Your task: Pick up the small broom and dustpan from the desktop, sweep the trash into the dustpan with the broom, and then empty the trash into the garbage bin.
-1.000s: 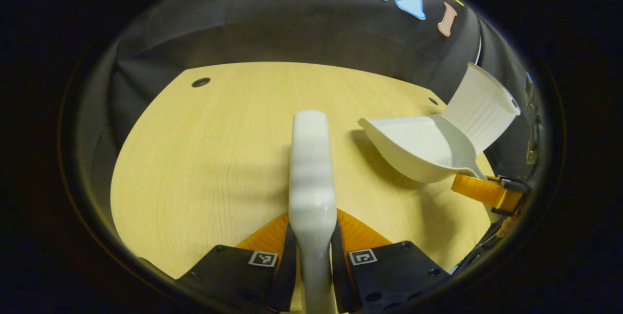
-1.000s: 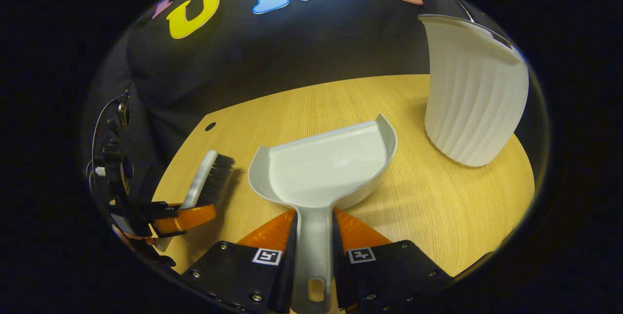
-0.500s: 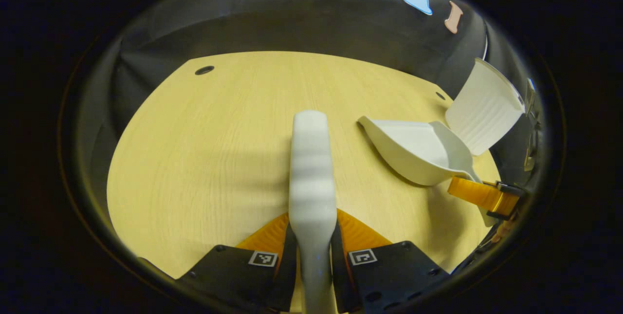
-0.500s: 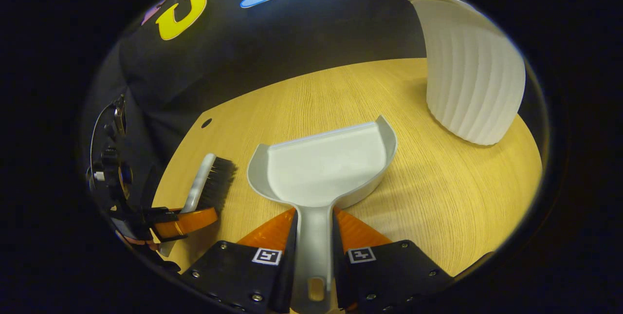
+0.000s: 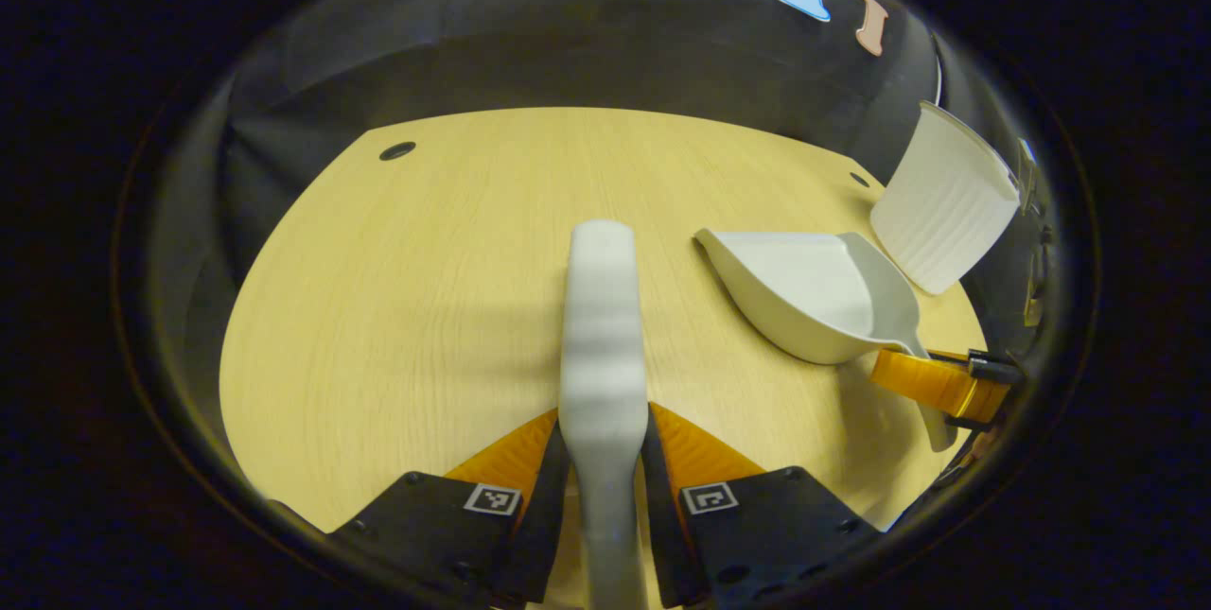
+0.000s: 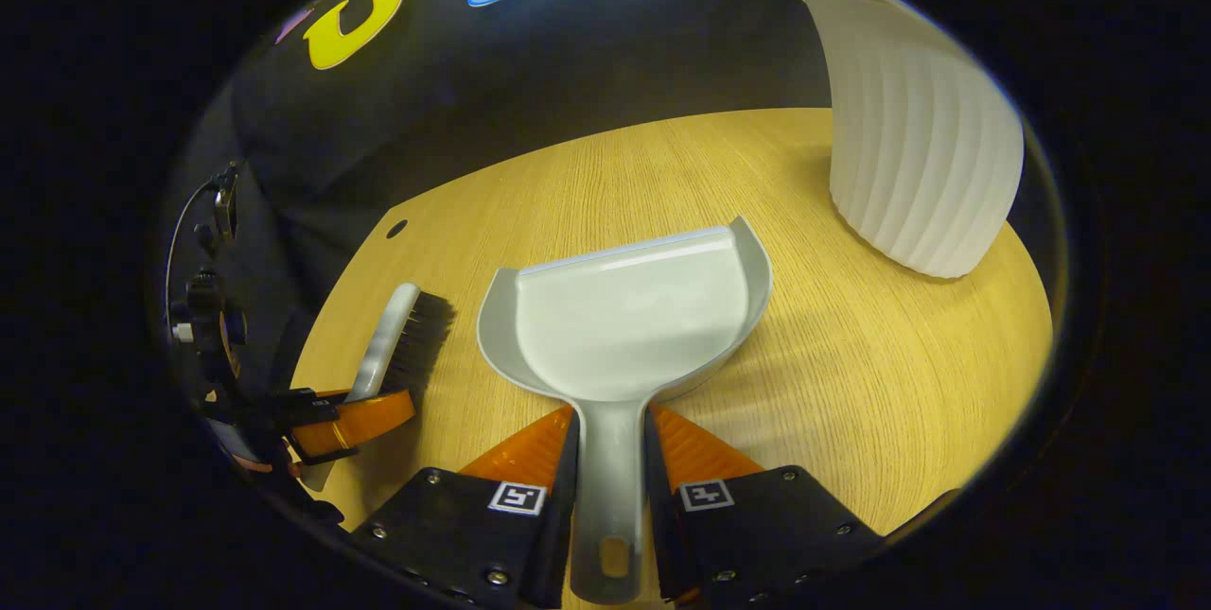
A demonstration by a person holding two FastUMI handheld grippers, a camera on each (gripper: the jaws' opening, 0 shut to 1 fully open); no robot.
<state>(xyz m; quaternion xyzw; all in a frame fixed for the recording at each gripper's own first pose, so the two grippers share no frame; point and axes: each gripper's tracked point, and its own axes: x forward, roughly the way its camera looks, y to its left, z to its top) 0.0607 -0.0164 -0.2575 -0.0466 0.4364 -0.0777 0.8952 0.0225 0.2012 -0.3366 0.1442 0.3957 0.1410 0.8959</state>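
My left gripper (image 5: 605, 459) is shut on the handle of the small broom (image 5: 600, 326), whose white back runs straight ahead over the wooden desktop (image 5: 397, 307). My right gripper (image 6: 610, 459) is shut on the handle of the white dustpan (image 6: 629, 317), whose pan looks empty. In the left gripper view the dustpan (image 5: 814, 293) hangs to the right, with the right gripper (image 5: 937, 383) behind it. In the right gripper view the broom (image 6: 402, 345), its black bristles facing the dustpan, sits at the left in the left gripper (image 6: 350, 411). I see no trash on the desktop.
A white ribbed garbage bin (image 6: 922, 137) stands on the desktop at the far right, beyond the dustpan; in the left gripper view the bin (image 5: 946, 208) is at the right edge. A small round hole (image 5: 397, 151) marks the desktop's far left corner.
Both grippers keep their hold. The dustpan has drifted slightly back from the bin and sits a little lower; the broom has barely moved.
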